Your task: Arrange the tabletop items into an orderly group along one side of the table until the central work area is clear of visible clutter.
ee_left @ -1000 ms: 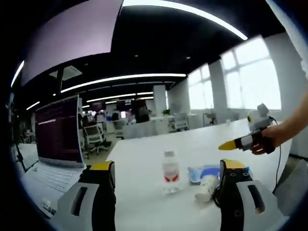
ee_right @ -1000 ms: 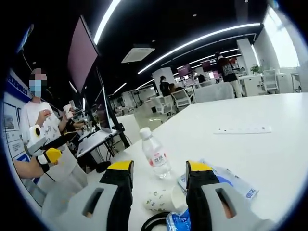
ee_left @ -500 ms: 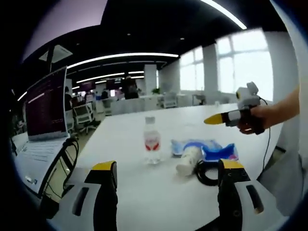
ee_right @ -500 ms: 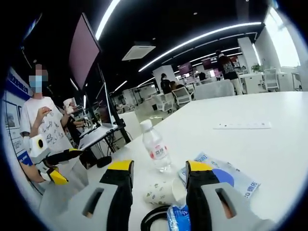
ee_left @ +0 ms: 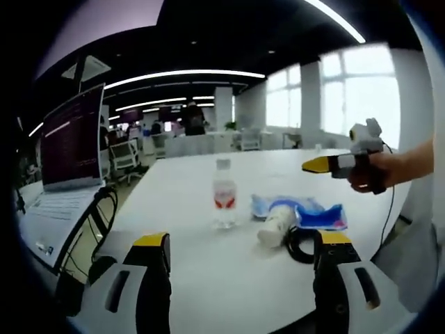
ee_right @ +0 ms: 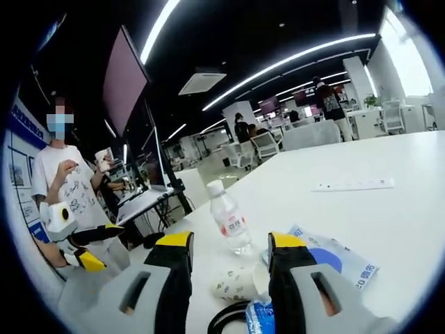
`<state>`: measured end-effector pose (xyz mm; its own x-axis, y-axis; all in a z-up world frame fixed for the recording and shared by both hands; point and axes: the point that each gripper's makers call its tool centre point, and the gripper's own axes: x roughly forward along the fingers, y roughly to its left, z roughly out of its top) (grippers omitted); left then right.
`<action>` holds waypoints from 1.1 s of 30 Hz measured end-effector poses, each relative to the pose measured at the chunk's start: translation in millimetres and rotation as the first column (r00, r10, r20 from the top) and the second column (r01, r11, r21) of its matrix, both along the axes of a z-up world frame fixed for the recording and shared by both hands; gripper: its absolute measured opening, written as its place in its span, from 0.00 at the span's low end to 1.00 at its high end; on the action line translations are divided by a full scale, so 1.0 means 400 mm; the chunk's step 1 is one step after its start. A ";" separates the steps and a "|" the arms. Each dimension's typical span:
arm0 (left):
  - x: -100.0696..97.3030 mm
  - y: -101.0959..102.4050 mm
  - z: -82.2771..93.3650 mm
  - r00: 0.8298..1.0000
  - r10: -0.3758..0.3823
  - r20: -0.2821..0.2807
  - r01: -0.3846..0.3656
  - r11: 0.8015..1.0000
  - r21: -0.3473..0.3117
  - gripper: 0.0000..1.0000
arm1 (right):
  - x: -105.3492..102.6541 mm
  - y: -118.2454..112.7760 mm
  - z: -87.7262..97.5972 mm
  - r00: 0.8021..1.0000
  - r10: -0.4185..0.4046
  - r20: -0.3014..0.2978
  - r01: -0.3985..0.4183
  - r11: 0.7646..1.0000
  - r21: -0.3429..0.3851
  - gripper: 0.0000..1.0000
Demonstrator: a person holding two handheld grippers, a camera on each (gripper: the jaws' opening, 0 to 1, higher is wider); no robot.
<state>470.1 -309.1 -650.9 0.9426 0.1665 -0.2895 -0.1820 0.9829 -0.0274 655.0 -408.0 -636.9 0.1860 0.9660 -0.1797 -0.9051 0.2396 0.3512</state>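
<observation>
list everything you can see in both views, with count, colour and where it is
clear plastic water bottle: 1, red label, upright mid-table
white paper cup: 1, on its side, right of the bottle in the left gripper view
blue and white plastic packet: 1, flat behind the cup
black cable loop: 1, beside the cup
white flat strip: 1, far across the table
white table: 1, under all of these
laptop: 1, open, dark screen, left of the table
person in white shirt: 1, standing, holding a cup
left gripper: black with yellow tips, open, empty
right gripper: same colours, open, empty
</observation>
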 end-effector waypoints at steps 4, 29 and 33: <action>-0.006 -0.011 -0.005 1.000 -0.010 -0.018 0.010 1.000 -0.003 0.82 | 0.001 -0.004 0.000 1.000 -0.001 0.004 0.001 1.000 0.011 0.40; -0.039 0.020 -0.001 0.999 0.020 -0.045 -0.021 1.000 -0.011 0.81 | 0.004 0.012 -0.029 1.000 0.020 -0.008 -0.020 1.000 0.024 0.43; -0.039 0.022 0.000 0.999 0.023 -0.044 -0.023 1.000 -0.014 0.81 | -0.006 0.013 -0.038 0.999 0.031 -0.013 -0.031 0.999 0.015 0.43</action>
